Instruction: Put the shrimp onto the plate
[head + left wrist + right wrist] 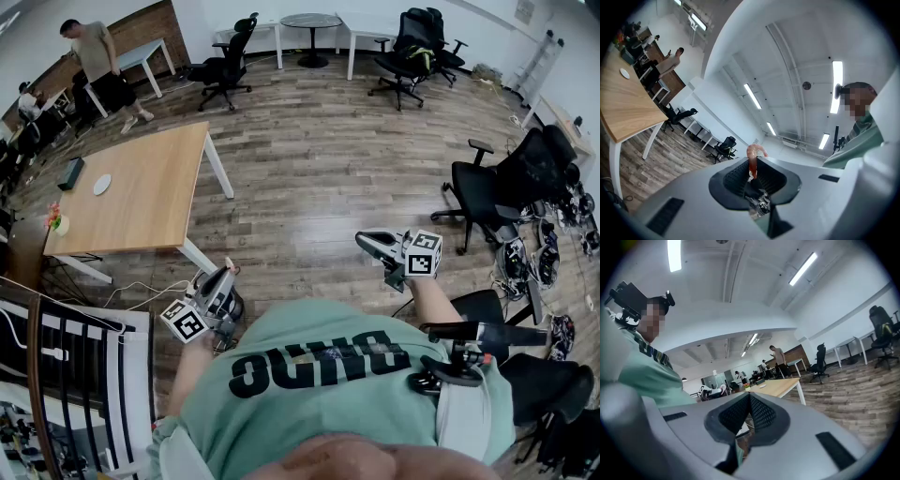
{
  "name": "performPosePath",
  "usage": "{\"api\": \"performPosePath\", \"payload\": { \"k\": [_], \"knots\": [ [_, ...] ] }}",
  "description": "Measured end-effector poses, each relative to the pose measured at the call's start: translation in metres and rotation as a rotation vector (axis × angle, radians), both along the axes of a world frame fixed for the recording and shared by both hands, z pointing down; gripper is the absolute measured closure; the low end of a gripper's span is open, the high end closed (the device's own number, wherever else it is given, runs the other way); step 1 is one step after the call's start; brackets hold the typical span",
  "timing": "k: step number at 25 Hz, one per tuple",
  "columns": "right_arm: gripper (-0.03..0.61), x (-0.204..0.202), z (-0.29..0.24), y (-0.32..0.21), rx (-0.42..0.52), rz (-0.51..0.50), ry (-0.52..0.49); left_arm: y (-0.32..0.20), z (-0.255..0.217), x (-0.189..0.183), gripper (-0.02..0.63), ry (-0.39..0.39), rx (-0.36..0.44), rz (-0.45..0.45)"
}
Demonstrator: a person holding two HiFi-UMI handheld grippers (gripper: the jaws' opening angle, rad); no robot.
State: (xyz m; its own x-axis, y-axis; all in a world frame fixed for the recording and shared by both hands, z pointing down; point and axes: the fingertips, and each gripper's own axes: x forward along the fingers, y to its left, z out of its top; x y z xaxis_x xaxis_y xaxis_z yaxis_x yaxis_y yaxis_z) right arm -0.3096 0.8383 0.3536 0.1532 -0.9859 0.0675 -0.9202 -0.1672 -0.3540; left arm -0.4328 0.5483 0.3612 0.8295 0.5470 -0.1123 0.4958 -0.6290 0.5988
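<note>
room: open wood floor (328, 178) ahead, office chairs (487, 187) off right
table edge: wooden table (159, 202), near corner close to the left gripper (228, 272)
shrimp: pinkish shrimp (753, 157), curled, pinched in the left jaws, well apart from the plate (101, 184) on the table
right gripper (749, 398): jaws closed together, holding nothing

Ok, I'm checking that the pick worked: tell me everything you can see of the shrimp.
The shrimp is pinkish orange and glossy, plastic-looking, with a curled end. It stands pinched between the shut jaws of the left gripper, the curl poking past their tips. It is held in the air, away from the wooden table; only the jaws touch it.
</note>
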Motion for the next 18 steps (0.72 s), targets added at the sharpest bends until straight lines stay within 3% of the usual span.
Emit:
{"api": "performPosePath", "payload": {
  "k": [9, 18],
  "knots": [
    [0.571, -0.011, -0.010, -0.014, 0.011, 0.011, 0.011, -0.015, -0.008, -0.007, 0.561, 0.001, 0.017, 0.010],
    [0.571, -0.016, -0.014, 0.006, 0.015, 0.032, 0.016, 0.008, -0.007, -0.004, 0.561, 0.003, 0.018, 0.032]
  ]
}}
